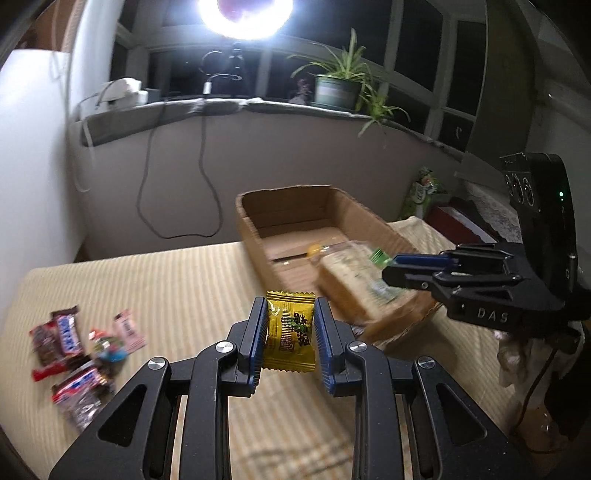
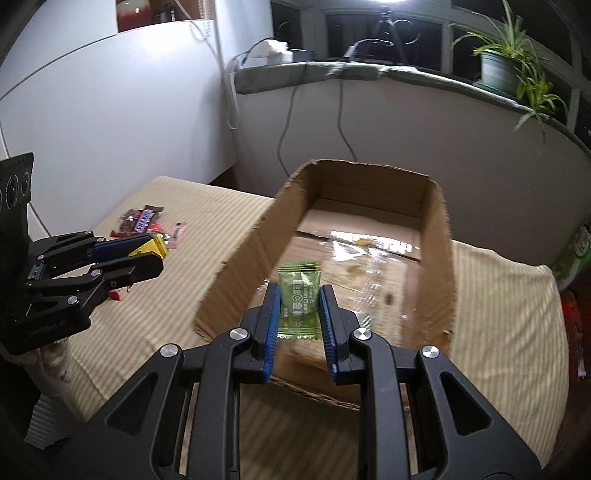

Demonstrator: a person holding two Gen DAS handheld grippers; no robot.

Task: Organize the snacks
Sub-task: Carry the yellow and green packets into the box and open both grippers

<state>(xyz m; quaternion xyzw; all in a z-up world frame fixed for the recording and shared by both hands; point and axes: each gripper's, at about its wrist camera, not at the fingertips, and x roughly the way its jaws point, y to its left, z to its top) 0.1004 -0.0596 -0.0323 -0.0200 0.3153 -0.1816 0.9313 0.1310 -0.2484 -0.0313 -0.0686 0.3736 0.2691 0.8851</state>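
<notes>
1. Striped beige cloth [image 1: 147,280] covers the work surface; dark window panes, a bright lamp [image 1: 243,14] and a potted plant [image 1: 338,88] on the sill behind.
2. Open cardboard box [image 2: 436,229] sits on the cloth, top open, clear-wrapped items on its floor.
3. Left gripper [image 1: 290,332]: tilted downward, aimed toward the near corner of the box. Jaws clamped on a yellow candy packet [image 1: 290,330], blue pads pressing both side edges, packet upright between them.
4. Right gripper [image 2: 299,312]: pitched down more steeply, pointing into the box over its near wall. Jaws clamped on a green candy packet [image 2: 299,299], packet upright, top edge sticking out past the tips.
5. In the left wrist view the right gripper enters from the right at the box's near end, fingers roughly level, green packet edge visible at the tip.
6. In the right wrist view the left gripper sits at the left edge, above the cloth, yellow packet at its tip.
7. Loose snack pile [image 1: 77,350] (chocolate bars, small packets) lies on the cloth, left of the box, well apart from it.
</notes>
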